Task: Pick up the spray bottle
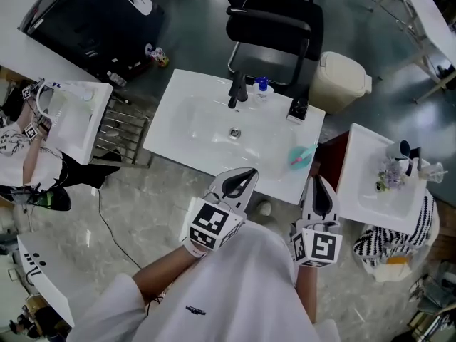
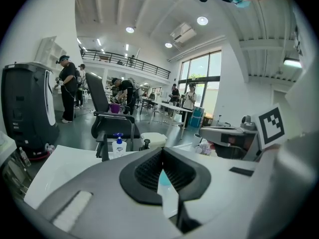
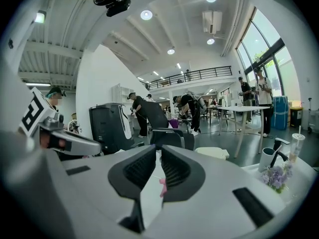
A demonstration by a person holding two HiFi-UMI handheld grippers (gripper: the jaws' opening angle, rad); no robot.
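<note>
A teal spray bottle (image 1: 301, 155) with a pink trigger lies on the white sink counter (image 1: 192, 112), near its front right corner. Both grippers hover just short of the counter's front edge. My left gripper (image 1: 249, 172) points at the basin, to the left of the bottle, jaws together and empty. My right gripper (image 1: 315, 179) sits just in front of the bottle, also shut with nothing held. Through the left gripper's (image 2: 162, 152) jaws a sliver of the teal bottle (image 2: 163, 178) shows. Through the right gripper's (image 3: 158, 151) jaws the pink trigger (image 3: 162, 185) shows.
A black faucet (image 1: 237, 91), a blue-pump soap bottle (image 1: 261, 88) and a small black object (image 1: 298, 109) stand along the counter's back. Behind are a black chair (image 1: 274, 23) and a beige bin (image 1: 340, 80). Other white basins stand at right (image 1: 363, 194) and left (image 1: 75, 120).
</note>
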